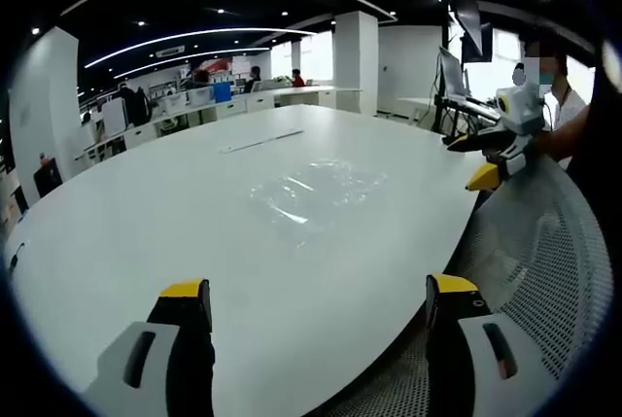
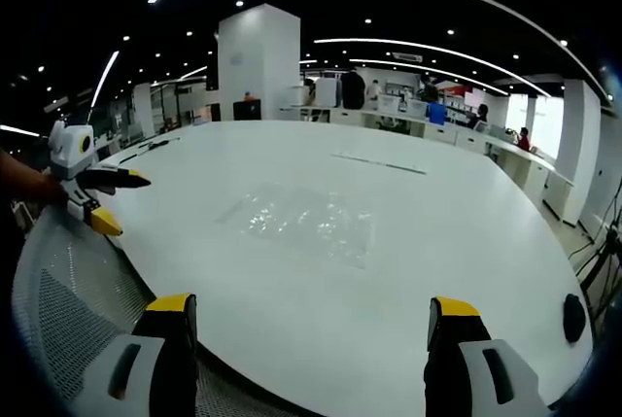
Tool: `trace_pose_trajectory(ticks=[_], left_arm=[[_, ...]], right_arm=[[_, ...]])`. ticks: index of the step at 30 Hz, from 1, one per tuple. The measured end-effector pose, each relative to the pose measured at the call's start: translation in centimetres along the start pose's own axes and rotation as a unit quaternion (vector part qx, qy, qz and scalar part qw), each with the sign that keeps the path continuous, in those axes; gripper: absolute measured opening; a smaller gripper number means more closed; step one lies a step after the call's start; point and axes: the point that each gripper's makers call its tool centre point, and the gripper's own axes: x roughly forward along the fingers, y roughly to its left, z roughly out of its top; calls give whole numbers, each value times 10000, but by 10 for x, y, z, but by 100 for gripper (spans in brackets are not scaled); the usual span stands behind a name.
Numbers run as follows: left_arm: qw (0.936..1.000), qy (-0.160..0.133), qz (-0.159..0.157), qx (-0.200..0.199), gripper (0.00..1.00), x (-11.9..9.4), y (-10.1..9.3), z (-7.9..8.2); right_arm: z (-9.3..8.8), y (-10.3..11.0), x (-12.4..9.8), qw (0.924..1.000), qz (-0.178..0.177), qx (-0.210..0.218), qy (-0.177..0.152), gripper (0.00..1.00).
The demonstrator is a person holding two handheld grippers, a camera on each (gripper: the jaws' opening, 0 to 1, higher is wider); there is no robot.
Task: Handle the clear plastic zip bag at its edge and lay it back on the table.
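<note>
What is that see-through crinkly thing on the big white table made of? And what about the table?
The zip bag looks like thin clear plastic film: the tabletop shows through it and its wrinkles catch bright glints. The table looks like a smooth white board with a satin finish, perhaps laminate; the ceiling lights reflect off it only faintly.

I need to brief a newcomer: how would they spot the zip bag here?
Start at the large white oval table. Near its middle lies the clear plastic zip bag, flat and crinkled. Unlike the thin dark strip farther back, it is see-through, showing only as shiny creases.
</note>
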Motion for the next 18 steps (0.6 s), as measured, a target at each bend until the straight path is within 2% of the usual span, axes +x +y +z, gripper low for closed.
trace_pose_trajectory(ticks=[18], left_arm=[[10000,-34,32,6,91,-1,-1,4]], right_arm=[[0,3,1,9999,57,107,101,99]])
